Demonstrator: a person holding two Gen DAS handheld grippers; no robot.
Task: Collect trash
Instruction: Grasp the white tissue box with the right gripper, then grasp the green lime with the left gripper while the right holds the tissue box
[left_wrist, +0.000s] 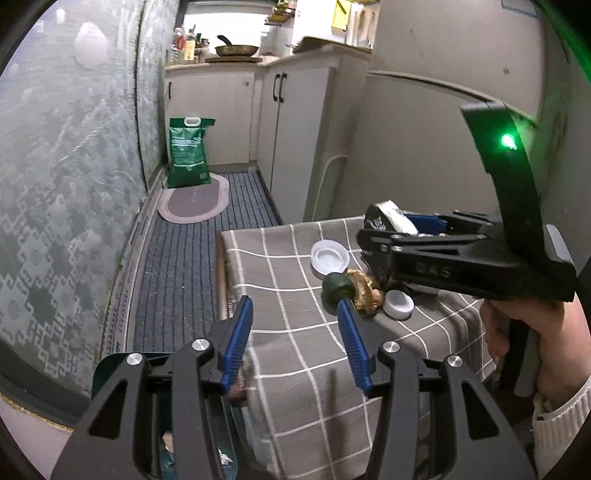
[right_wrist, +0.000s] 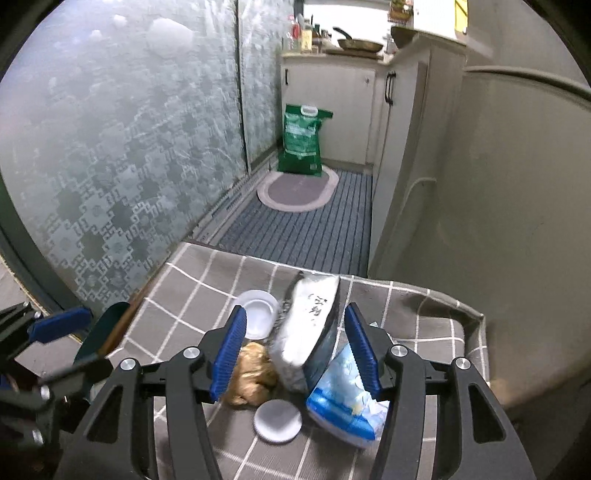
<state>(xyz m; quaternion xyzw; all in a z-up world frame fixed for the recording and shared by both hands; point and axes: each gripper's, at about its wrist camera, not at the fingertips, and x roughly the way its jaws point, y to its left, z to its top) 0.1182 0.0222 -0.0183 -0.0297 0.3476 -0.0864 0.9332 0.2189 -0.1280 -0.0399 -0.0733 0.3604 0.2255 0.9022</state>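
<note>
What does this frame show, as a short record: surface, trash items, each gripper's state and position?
surface: small table under a grey checked cloth
trash: silver wrapper, blue packet, brown lump, green lump, two white lids
left gripper: jaws open, empty, at the table's edge short of the pile
right gripper: jaws open, straddling the silver wrapper, not closed on it
bin: dark green container below the left gripper, beside the table
background: green sack on the kitchen floor
</note>
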